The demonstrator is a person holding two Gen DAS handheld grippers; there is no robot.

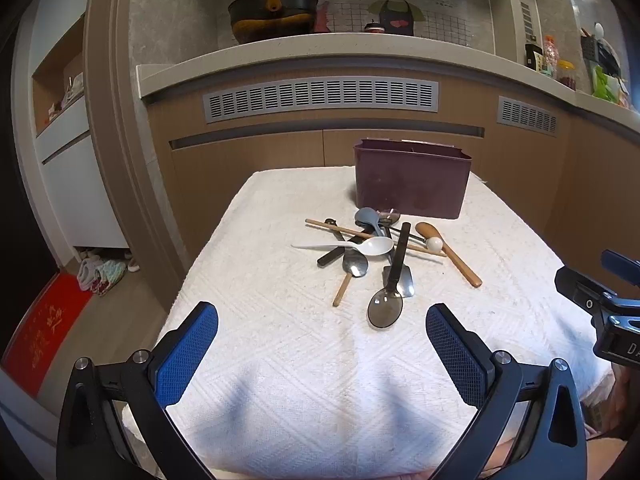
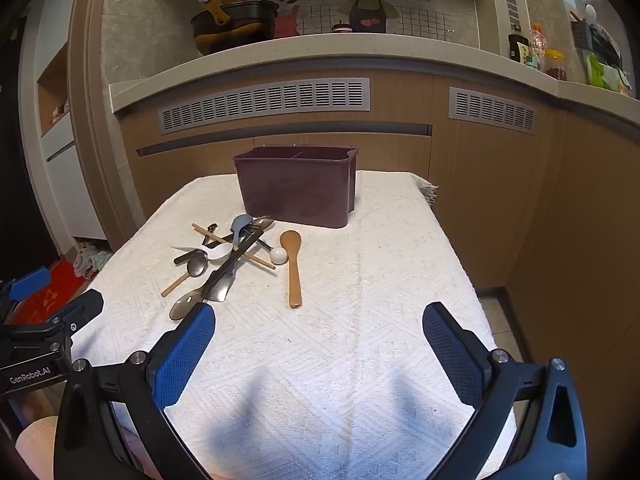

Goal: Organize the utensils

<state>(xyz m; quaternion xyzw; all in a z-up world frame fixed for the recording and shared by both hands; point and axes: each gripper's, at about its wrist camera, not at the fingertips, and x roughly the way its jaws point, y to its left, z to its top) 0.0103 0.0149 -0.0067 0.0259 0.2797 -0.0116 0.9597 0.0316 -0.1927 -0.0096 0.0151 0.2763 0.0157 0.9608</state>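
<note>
A pile of utensils [image 1: 376, 252] lies on a white towel-covered table [image 1: 280, 360], in front of a dark purple holder box [image 1: 412, 178]. The pile holds a white plastic spoon [image 1: 360, 245], a wooden spoon [image 1: 448, 252], a dark-handled clear spoon [image 1: 390, 300], a metal spoon and chopsticks. My left gripper [image 1: 322, 326] is open and empty, hovering short of the pile. In the right wrist view my right gripper [image 2: 319, 326] is open and empty, near the wooden spoon [image 2: 293, 268], the pile [image 2: 224, 256] and the box [image 2: 298, 188].
A wooden cabinet with vent grilles [image 1: 320, 98] and a counter stands behind the table. A pot [image 1: 276, 16] and jars [image 1: 566, 74] sit on the counter. The floor drops off at left, with a red mat [image 1: 44, 332] and slippers. The other gripper shows at each view's edge.
</note>
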